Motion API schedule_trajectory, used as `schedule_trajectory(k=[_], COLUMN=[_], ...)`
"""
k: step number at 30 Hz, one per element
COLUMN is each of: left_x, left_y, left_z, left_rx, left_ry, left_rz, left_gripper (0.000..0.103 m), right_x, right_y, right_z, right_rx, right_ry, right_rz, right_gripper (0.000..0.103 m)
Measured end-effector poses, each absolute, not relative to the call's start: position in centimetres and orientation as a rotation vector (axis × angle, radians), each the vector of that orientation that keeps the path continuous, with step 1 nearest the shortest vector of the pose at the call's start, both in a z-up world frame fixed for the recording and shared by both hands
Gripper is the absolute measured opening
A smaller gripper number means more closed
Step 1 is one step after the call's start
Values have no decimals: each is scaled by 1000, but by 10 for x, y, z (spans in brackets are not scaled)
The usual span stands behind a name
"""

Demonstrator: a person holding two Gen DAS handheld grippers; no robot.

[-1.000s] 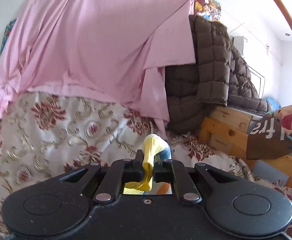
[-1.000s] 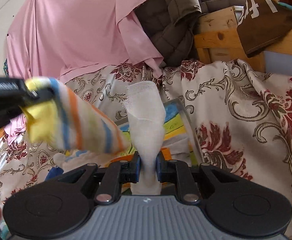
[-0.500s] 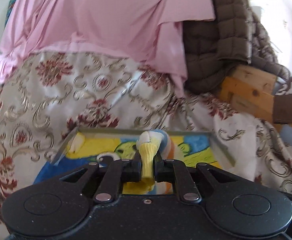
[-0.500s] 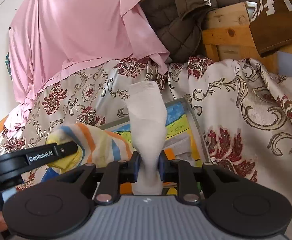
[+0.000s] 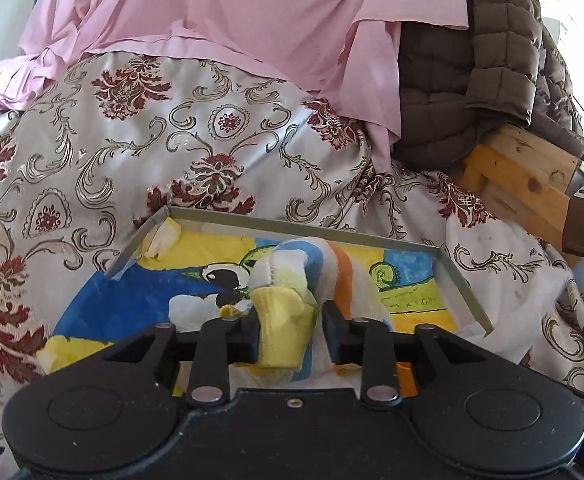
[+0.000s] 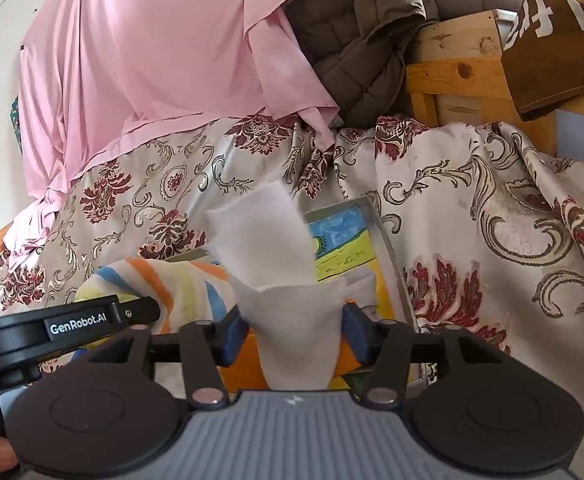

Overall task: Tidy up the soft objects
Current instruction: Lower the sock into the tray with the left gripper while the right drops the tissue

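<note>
Over the tray (image 5: pixel 457 276), my left fingers (image 5: pixel 290 330) gape around the striped sock (image 5: pixel 292 280); my right fingers (image 6: pixel 293 332) stand wide beside the white sock (image 6: pixel 280 276).

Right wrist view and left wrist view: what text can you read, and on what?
"GenRobot.AI": white label on the black left gripper, right wrist view.
Large white characters on the brown fabric draped over the wooden frame: cut off, unreadable.
Small handwritten line on the colourful drawing lining the grey tray: too small to read.
</note>
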State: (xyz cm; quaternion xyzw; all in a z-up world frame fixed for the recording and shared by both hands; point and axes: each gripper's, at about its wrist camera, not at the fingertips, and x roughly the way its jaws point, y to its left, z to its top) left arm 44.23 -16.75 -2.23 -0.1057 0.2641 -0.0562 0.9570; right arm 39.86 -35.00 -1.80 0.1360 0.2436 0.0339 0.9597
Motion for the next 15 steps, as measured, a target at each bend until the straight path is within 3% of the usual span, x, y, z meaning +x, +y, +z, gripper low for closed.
schedule_trajectory(k=[6,9,15], left_x=[436,431,424], left_y=[-166,-165,-160], left_z=[-20,-19,-18], left_rx=[-215,-215,-225], left_ry=[516,503,490], left_rz=[-115,-119,-122], left_gripper=[54,59,67], right_x=[400,399,398], right_y=[-353,-352,-354], right_z=[-20,-19,-18], right_rx=[293,294,281], right_ry=[489,481,479], right_rz=[66,67,53], right_gripper=[74,83,91])
